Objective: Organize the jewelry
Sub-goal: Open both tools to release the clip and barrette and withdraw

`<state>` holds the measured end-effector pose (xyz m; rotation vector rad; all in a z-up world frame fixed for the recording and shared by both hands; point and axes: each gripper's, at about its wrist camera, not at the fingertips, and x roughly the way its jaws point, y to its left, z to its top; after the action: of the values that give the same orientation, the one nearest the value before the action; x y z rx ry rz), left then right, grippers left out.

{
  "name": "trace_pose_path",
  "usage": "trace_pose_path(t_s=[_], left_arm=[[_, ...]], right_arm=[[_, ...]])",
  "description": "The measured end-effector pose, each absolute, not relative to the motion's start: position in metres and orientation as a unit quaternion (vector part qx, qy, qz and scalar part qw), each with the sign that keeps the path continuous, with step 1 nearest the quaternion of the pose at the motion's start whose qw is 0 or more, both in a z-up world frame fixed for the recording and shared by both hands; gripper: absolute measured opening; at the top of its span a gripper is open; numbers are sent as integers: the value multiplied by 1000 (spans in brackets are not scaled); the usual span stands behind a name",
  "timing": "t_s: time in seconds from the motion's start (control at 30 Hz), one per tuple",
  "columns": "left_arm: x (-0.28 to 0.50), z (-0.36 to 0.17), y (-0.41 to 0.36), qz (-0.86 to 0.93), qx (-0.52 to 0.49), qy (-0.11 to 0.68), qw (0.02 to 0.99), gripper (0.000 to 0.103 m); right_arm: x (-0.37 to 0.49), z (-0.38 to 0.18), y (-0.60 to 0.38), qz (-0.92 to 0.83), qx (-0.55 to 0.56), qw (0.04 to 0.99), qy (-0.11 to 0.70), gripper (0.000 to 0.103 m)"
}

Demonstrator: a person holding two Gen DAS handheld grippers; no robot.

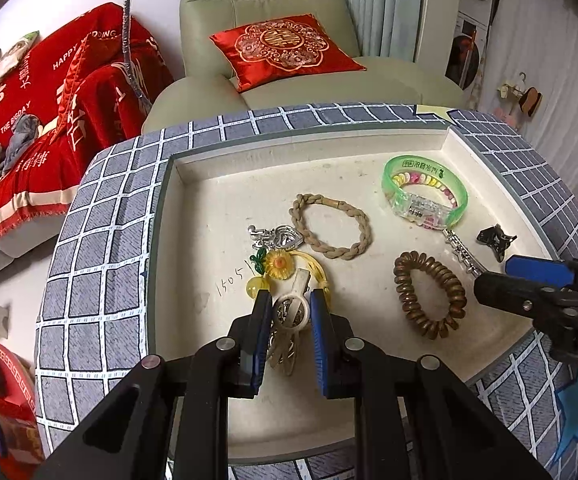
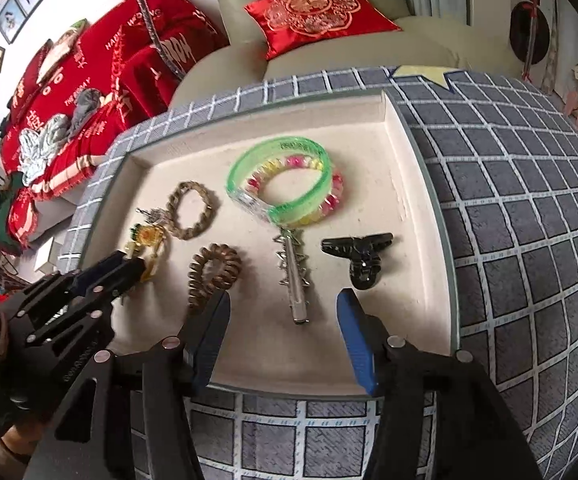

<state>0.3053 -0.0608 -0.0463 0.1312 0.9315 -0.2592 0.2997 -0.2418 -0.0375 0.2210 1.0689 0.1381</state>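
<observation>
My right tongs [image 2: 283, 320] stand wide apart and hold nothing. The silver hair clip [image 2: 293, 280] lies flat on the cream tray [image 2: 417, 208] straight ahead of them, its near tip falling between the two blue pads without touching either. Its long axis runs away from me, nearly in line with the direction the right tongs point, so I judge that a grasp across its width needs little wrist turn, only a short reach forward and down. The black claw clip [image 2: 363, 258] sits just to the right of it, and the brown spiral hair tie [image 2: 213, 272] just to the left, close by the left-hand pad; either could get nudged if I drift sideways. The right hand is clearly the nearer one for this clip.

My left tongs [image 1: 287, 312] are narrowed around a white-and-metal clip [image 1: 291, 306] at the near left of the tray, the pads apparently pressing its sides. It lies beside the sunflower charm piece [image 1: 279, 264]. The braided beige band [image 1: 331, 226] and the green bangle [image 1: 425, 190] rest farther back, well apart from both tongs.
</observation>
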Motion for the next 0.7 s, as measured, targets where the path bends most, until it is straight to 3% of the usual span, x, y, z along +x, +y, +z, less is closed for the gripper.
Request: trace_pose_path(t_s=[0.17, 0.7], left_arm=[[304, -45, -61, -126, 63, 447, 884, 36], [306, -35, -57, -133, 38, 445, 885, 36]], right_arm=[[294, -26, -240, 69, 109, 859, 495, 66], [281, -11, -256, 54, 133, 866, 479, 67]])
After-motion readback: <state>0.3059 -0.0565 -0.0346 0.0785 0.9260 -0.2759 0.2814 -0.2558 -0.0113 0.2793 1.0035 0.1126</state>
